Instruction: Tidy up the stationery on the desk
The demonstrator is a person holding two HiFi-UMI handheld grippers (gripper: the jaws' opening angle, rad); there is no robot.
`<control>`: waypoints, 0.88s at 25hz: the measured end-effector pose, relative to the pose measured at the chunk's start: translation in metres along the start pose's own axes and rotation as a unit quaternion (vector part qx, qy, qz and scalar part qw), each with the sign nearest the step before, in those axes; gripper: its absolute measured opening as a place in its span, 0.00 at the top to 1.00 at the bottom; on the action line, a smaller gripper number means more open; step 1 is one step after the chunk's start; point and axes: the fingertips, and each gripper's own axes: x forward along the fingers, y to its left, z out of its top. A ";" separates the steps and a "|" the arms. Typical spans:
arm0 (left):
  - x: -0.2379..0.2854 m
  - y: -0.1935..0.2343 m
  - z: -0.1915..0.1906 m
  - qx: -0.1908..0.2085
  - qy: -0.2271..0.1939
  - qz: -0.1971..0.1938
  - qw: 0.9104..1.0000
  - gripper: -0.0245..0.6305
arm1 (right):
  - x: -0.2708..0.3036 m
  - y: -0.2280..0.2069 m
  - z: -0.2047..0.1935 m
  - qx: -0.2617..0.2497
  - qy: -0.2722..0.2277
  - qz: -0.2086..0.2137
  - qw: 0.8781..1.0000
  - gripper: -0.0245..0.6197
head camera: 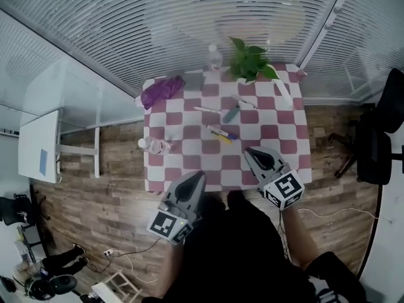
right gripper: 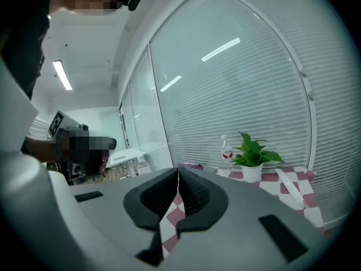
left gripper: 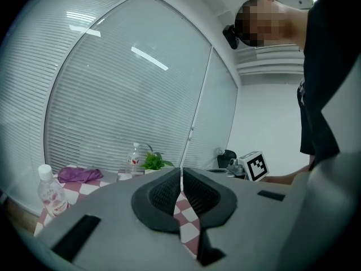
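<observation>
A table under a red-and-white checked cloth stands against slatted blinds. Over its near edge hover the left gripper and right gripper, each with jaws pressed together on nothing. Along the far edge sit a potted plant, a crumpled purple cloth and a bottle, and several pens lie scattered loose near the middle.

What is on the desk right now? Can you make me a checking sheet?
Surface: red-and-white checked tablecloth covering the desk.
Job's things: loose pens and markers scattered mid-table.
Clutter: crumpled purple cloth, upright clear plastic bottle, second clear bottle at left edge, green potted plant.
Grippers: left gripper and right gripper both shut, empty.
Cables: thin white cable on floor.
Surroundings: white window blinds, wooden plank floor, black office chair.
</observation>
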 end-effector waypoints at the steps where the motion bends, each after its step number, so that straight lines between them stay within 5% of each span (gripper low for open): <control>1: 0.001 0.002 0.000 0.002 0.000 0.003 1.000 0.90 | 0.004 -0.002 -0.004 0.001 0.005 0.001 1.000 0.93; 19: 0.023 0.064 0.007 -0.018 0.014 -0.034 0.999 0.90 | 0.104 -0.026 -0.076 -0.026 0.112 -0.024 0.993 0.93; 22: 0.025 0.073 0.005 -0.023 0.027 -0.041 0.999 0.90 | 0.117 -0.033 -0.089 -0.031 0.133 -0.028 0.990 0.86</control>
